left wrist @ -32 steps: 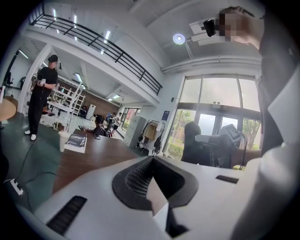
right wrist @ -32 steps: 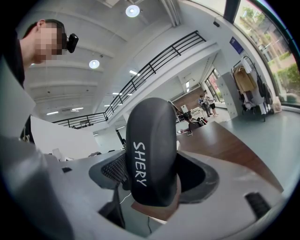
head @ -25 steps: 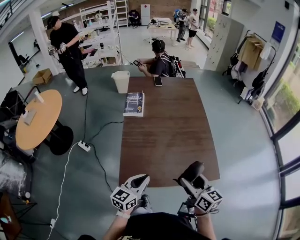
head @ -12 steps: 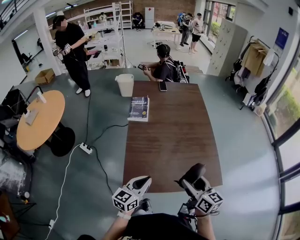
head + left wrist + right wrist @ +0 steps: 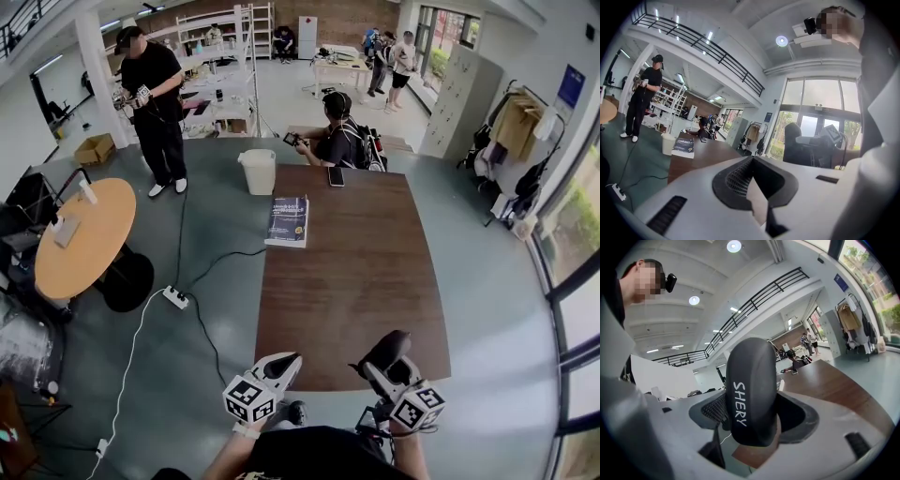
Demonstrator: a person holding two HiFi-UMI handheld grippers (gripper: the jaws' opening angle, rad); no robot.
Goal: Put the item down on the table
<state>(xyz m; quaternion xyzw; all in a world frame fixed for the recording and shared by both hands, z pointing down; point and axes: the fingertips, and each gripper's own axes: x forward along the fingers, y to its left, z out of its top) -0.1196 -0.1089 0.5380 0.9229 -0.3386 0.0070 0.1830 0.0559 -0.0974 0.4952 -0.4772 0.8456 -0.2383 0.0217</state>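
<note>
We hold the right gripper (image 5: pixel 384 360) at the table's (image 5: pixel 356 281) near edge, its jaws clamped on the item (image 5: pixel 751 390), a black, rounded thing with "SHERY" in white letters down its side. The item stands up between the two pads and juts past the tips. In the right gripper view the brown tabletop shows under it and runs on ahead of it, so the item is in the air and not on the wood.

Our left gripper (image 5: pixel 284 362) sits just beside the right one, to its left, also at the near edge. Its jaws are drawn close, with only a thin wedge of a gap, and nothing sits between them. Each gripper carries its marker cube behind the jaws, toward our body.

Ahead of the left gripper and a little to its left, a book (image 5: pixel 288 219) lies on the table's left edge, well apart from both grippers. Farther ahead, at the far end, lies a phone (image 5: pixel 336 176). Past that end a seated person (image 5: pixel 339 141) has their back to us, and a white bin (image 5: pixel 258 171) stands on the floor to the left of them.

Left of the left gripper, a power strip (image 5: pixel 174 297) lies on the floor with its cables. Farther left stands a round table (image 5: pixel 80 239). Far ahead and to the left, a person in black (image 5: pixel 155 103) stands.
</note>
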